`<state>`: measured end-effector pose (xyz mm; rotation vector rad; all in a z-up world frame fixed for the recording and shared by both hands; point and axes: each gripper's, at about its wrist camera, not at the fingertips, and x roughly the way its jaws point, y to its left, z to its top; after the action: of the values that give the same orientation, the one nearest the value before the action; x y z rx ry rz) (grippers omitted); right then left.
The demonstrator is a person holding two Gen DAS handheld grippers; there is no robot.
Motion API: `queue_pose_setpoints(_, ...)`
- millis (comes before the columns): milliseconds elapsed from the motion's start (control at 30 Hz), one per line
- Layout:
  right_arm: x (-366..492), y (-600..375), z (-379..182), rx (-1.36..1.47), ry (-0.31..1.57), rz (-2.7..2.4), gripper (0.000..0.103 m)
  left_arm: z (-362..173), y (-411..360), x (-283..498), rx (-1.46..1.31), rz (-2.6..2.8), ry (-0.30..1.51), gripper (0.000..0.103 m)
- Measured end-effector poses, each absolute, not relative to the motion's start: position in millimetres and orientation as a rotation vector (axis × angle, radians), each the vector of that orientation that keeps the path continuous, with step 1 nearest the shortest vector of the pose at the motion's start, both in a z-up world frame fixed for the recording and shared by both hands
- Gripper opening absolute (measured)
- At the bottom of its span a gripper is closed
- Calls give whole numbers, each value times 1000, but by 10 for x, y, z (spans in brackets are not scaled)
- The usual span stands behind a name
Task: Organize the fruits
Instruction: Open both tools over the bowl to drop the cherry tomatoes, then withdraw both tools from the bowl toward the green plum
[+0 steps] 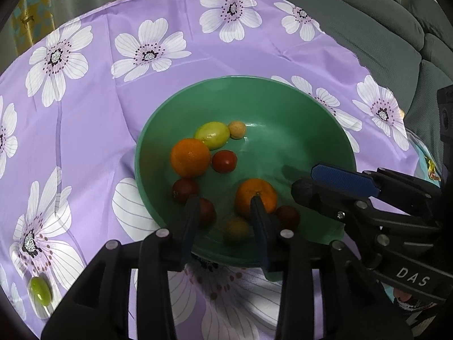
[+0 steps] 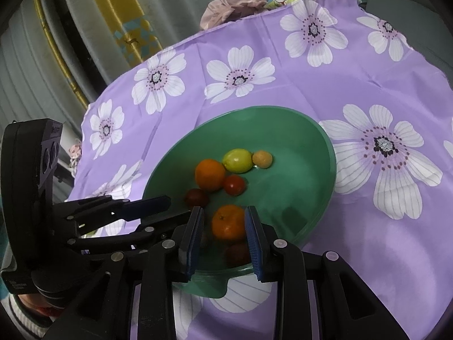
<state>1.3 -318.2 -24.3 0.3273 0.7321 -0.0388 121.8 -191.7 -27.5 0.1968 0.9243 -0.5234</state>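
In the green bowl, mixed fruits

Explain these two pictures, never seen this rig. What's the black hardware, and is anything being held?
A person holds a hand-operated gripper in each hand, and each gripper has a fisheye camera looking along its jaws. One picture is from the left gripper, the other from the right gripper, and each shows the other at its edge. Both hover over a green bowl on a purple flowered tablecloth. The bowl holds two oranges, a yellow-green fruit, a small tan one and several dark red ones. One green fruit lies on the cloth. Neither gripper holds anything: the left jaws stand open, the right are drawn in.
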Motion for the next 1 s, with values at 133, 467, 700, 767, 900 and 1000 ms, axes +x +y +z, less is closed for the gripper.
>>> queue_pose_setpoints(133,1,-3186,-248,332,731,-41,31,-240,-1890,1195,186,-519,912,42)
queue_pose_setpoints(467,-114,-3189,-126,348,689,-33,31,-75,-1698,1063,150,-480,868,48)
queue_pose_setpoints(700,-194,-3180,-50,387,661,-24,31,-22,-1479,875,97,-449,857,57)
queue_pose_setpoints(767,-208,-3153,-37,388,662,-14,31,-27,-1410,820,85,-437,863,59)
queue_pose_setpoints(900,-243,-3019,5,365,661,10,40,-49,-1250,712,58,-403,871,61)
queue_pose_setpoints(1000,-255,-2917,36,349,662,27,41,-86,-1135,652,36,-382,882,61)
